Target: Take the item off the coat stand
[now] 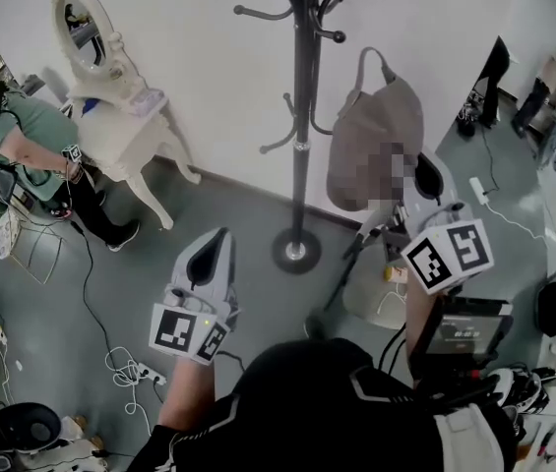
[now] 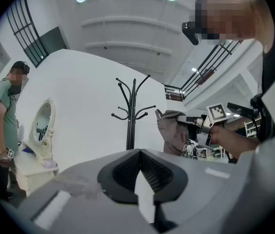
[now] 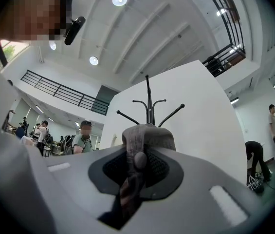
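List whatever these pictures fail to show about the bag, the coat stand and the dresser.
- Head view: a mosaic patch covers the lower front of the bag.
- Head view: the top of the coat stand is cut off by the upper edge.
- Right gripper view: the right gripper shows only a bunched fold of the bag; its own body hides the rest.
- Head view: the things on the white dresser are too small to name.

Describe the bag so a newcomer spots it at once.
Find the black coat stand against the white wall. Just right of its pole, a taupe fabric bag with a looped strap is held in the right gripper. It is the only soft, brownish thing there.
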Motion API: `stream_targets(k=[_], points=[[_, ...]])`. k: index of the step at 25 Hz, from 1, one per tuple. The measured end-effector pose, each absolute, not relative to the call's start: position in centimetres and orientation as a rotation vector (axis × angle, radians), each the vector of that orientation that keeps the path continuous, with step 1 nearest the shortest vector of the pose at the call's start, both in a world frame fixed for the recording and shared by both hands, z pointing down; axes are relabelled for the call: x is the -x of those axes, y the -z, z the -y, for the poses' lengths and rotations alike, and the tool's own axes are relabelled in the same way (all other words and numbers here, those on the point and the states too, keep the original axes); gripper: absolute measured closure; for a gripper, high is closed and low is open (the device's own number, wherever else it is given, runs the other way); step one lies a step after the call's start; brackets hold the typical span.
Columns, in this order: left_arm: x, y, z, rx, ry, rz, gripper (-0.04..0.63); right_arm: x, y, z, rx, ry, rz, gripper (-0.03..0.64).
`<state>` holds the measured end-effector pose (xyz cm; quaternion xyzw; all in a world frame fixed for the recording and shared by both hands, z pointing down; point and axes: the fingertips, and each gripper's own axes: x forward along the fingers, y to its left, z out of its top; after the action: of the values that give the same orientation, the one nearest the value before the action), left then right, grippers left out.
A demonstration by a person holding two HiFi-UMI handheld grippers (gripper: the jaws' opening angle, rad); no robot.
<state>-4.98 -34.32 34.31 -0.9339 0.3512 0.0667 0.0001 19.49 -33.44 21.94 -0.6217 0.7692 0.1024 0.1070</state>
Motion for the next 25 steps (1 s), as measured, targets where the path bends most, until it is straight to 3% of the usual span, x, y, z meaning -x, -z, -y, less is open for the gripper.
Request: stream_targets(k=[25], points=[[2.5,-34.1,34.7,2.958,-0.194,-1.062,0.603,-20.6,-30.5,30.3,1.930,-0.138,-2.289,0.568]])
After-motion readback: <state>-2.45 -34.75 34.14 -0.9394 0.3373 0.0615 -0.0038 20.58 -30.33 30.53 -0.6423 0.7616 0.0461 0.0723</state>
